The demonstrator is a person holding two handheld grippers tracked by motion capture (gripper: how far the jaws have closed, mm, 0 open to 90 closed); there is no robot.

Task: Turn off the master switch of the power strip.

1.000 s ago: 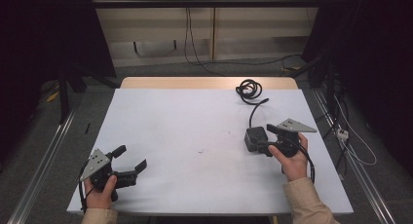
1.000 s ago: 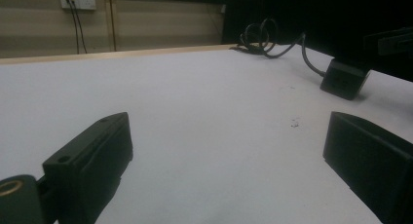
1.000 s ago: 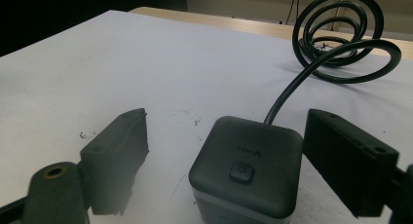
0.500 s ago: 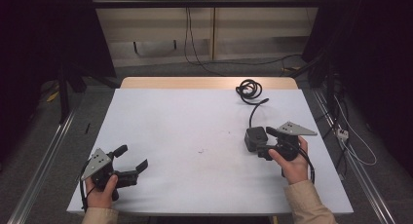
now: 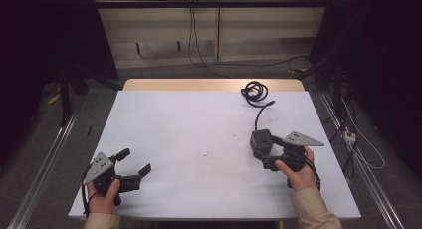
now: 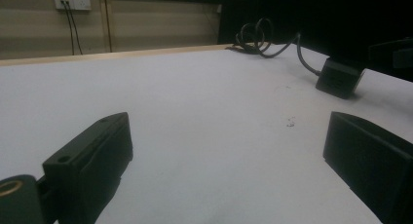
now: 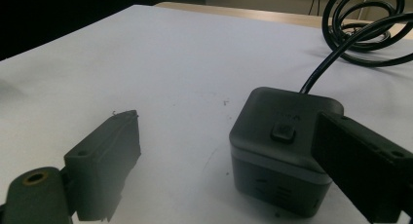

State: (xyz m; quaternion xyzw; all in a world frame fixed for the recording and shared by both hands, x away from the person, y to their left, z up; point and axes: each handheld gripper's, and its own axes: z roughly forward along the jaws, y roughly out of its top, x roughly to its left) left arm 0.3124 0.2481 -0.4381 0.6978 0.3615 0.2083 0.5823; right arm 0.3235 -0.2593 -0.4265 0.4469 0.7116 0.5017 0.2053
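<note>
Your left gripper (image 5: 130,165) sits near the table's (image 5: 199,129) front left corner, held in your left hand (image 5: 102,194) low over the white top. Its 2 jaws stand released and wide apart, with nothing but bare table between them; in the left gripper view (image 6: 229,151) they frame an open stretch of white surface, and the dark cube-shaped power box (image 6: 339,77) shows well beyond them toward the right.

Moving right across the high view, the middle of the table carries a few small dark specks (image 5: 204,154). Past them, on the right half, stands the power box (image 5: 261,143), upright on the tabletop. A black cable (image 5: 260,113) leaves its far side and runs to a loose coil (image 5: 254,91) near the table's far edge, where the wooden border (image 5: 209,84) shows.

Your right gripper (image 5: 271,157) is just beside the box on its near right side, held in your right hand (image 5: 297,173). Its jaws have just been opening and now stand spread. In the right gripper view (image 7: 224,160) the 1 jaw on the left stands clear of the box over bare table, while the 1 on the right overlaps the box's (image 7: 285,146) top corner close to the small square button (image 7: 284,131). You cannot tell whether that jaw touches the box, but the pair does not clamp it. The coil (image 7: 367,29) lies beyond.
</note>
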